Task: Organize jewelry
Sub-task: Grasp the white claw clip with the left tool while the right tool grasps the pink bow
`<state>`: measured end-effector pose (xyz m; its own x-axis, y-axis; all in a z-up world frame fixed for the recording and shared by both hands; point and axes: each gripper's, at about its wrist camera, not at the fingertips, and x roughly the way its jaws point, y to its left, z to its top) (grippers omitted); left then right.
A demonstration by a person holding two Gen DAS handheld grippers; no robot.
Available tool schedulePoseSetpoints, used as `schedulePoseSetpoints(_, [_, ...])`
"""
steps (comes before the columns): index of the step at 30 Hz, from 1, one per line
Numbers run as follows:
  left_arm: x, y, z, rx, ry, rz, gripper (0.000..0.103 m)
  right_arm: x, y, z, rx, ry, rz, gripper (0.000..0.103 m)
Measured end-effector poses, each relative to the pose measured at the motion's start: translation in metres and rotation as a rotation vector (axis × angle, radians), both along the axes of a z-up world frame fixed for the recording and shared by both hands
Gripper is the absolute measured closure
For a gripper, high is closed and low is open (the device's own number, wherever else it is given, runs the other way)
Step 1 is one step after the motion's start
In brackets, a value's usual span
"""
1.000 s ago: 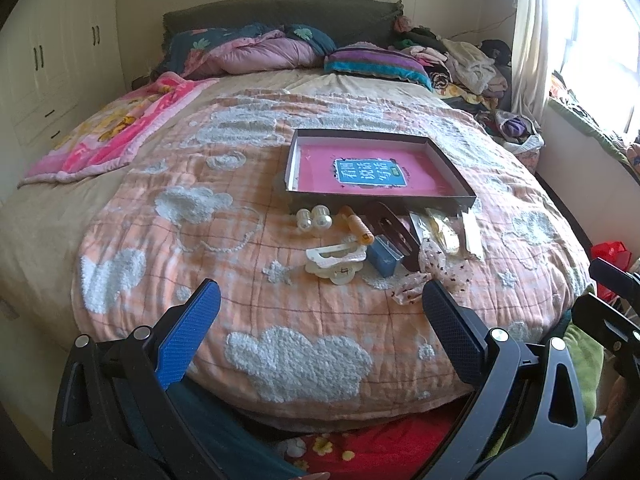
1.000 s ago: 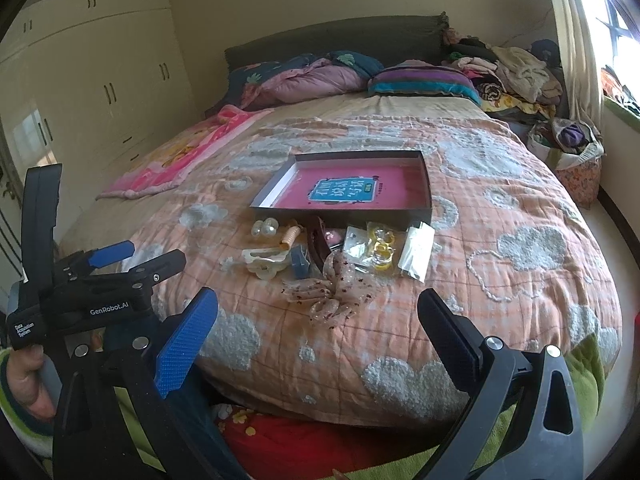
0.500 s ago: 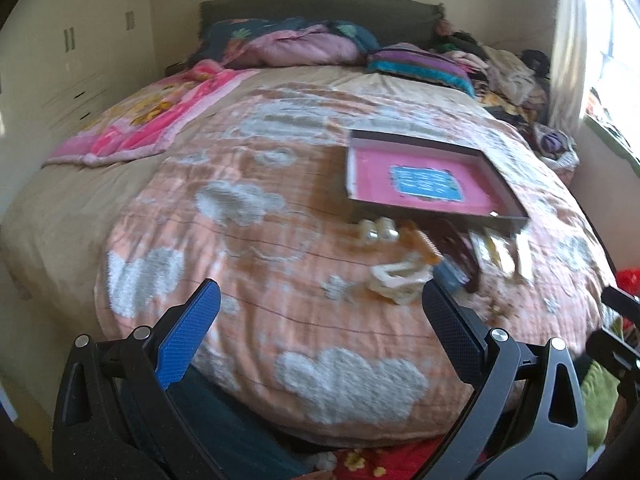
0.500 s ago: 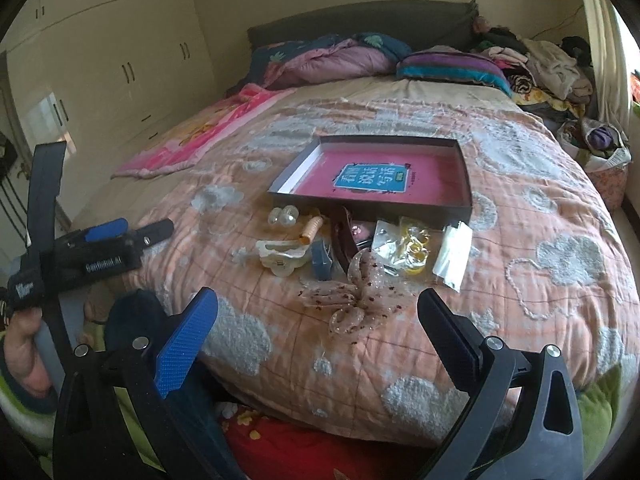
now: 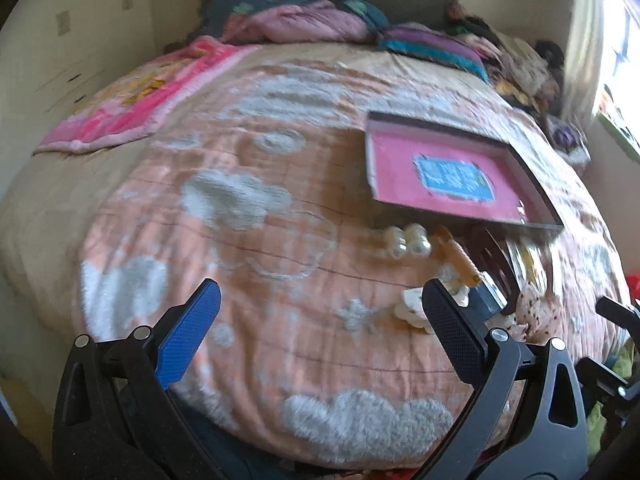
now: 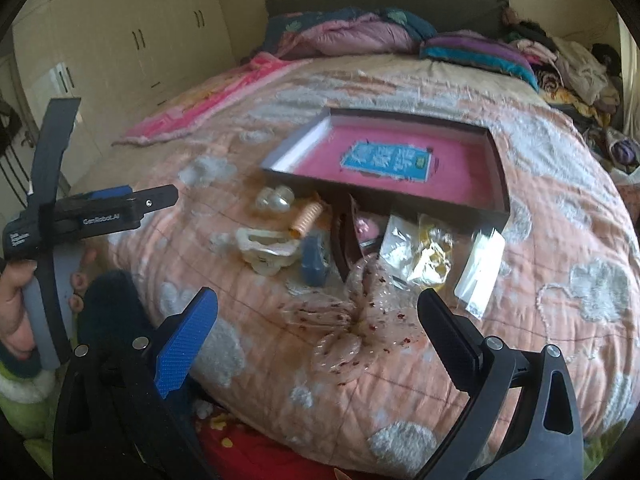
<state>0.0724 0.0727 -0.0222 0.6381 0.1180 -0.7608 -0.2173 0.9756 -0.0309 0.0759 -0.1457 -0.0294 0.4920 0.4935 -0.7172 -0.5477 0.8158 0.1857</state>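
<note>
One shallow box (image 6: 494, 168), pink-lined, blue label inside, sits on peach quilt (image 6: 560, 240). Just before it: two pearly beads (image 6: 276, 200), one orange coil (image 6: 306, 220), one cream claw clip (image 6: 266, 246), one speckled scrunchie (image 6: 352, 320). Left gripper (image 5: 320, 332), right gripper (image 6: 318, 334): both spread wide, empty.

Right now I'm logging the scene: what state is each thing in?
Left gripper: jaws open, empty.
Right gripper: jaws open, empty.
Box: lidless, nothing inside but a blue label.
Speckled scrunchie: on the quilt, outside the box.
Plastic packets: sealed, outside the box.
</note>
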Motion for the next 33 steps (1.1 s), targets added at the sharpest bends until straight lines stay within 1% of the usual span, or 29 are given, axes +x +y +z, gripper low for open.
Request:
schedulePoseSetpoints(5, [0.023, -0.019, -0.024, -0.052, 0.045, -0.112, 0.009, 0.015, -0.002, -0.029, -0.033, 0.058, -0.004, 0.004])
schedulePoseSetpoints(9, [0.034, -0.032, -0.041, -0.123, 0.085, -0.202, 0.009, 0.021, -0.003, -0.046, -0.058, 0.08, -0.004, 0.004])
schedulePoseSetpoints(12, [0.037, -0.036, -0.051, -0.151, 0.101, -0.235, 0.009, 0.023, -0.003, -0.053, -0.066, 0.091, 0.0, 0.004])
schedulePoseSetpoints(17, [0.043, -0.045, -0.064, -0.17, 0.133, -0.293, 0.009, 0.026, 0.003, -0.066, -0.1, 0.087, 0.017, 0.004])
schedulePoseSetpoints(22, [0.051, -0.052, -0.076, -0.171, 0.165, -0.313, 0.009, 0.027, 0.008, -0.074, -0.142, 0.054, 0.032, 0.005])
schedulePoseSetpoints(23, [0.052, -0.053, -0.078, -0.168, 0.165, -0.316, 0.009, 0.027, 0.008, -0.075, -0.145, 0.051, 0.032, 0.012])
schedulePoseSetpoints(24, [0.054, -0.053, -0.079, -0.163, 0.166, -0.318, 0.009, 0.028, 0.006, -0.077, -0.149, 0.056, 0.032, 0.024])
schedulePoseSetpoints(25, [0.055, -0.053, -0.081, -0.155, 0.167, -0.318, 0.009, 0.03, 0.005, -0.078, -0.151, 0.063, 0.028, 0.029])
schedulePoseSetpoints(26, [0.056, -0.053, -0.083, -0.155, 0.167, -0.317, 0.009, 0.031, 0.003, -0.08, -0.148, 0.065, 0.019, 0.036])
schedulePoseSetpoints(27, [0.057, -0.053, -0.084, -0.155, 0.165, -0.316, 0.009, 0.031, -0.001, -0.08, -0.136, 0.066, 0.007, 0.048])
schedulePoseSetpoints(28, [0.058, -0.053, -0.085, -0.153, 0.164, -0.314, 0.01, 0.031, -0.004, -0.079, -0.125, 0.069, 0.002, 0.053])
schedulePoseSetpoints(29, [0.059, -0.053, -0.085, -0.149, 0.161, -0.314, 0.014, 0.031, -0.008, -0.078, -0.11, 0.073, -0.004, 0.061])
schedulePoseSetpoints(30, [0.06, -0.054, -0.085, -0.137, 0.154, -0.314, 0.02, 0.031, -0.014, -0.076, -0.09, 0.077, -0.014, 0.067])
schedulePoseSetpoints(31, [0.06, -0.054, -0.085, -0.132, 0.15, -0.316, 0.027, 0.03, -0.018, -0.074, -0.079, 0.077, -0.023, 0.069])
schedulePoseSetpoints(32, [0.061, -0.055, -0.085, -0.133, 0.143, -0.322, 0.03, 0.029, -0.023, -0.073, -0.069, 0.076, -0.033, 0.071])
schedulePoseSetpoints(33, [0.061, -0.055, -0.085, -0.137, 0.139, -0.327, 0.036, 0.028, -0.027, -0.07, -0.06, 0.074, -0.043, 0.072])
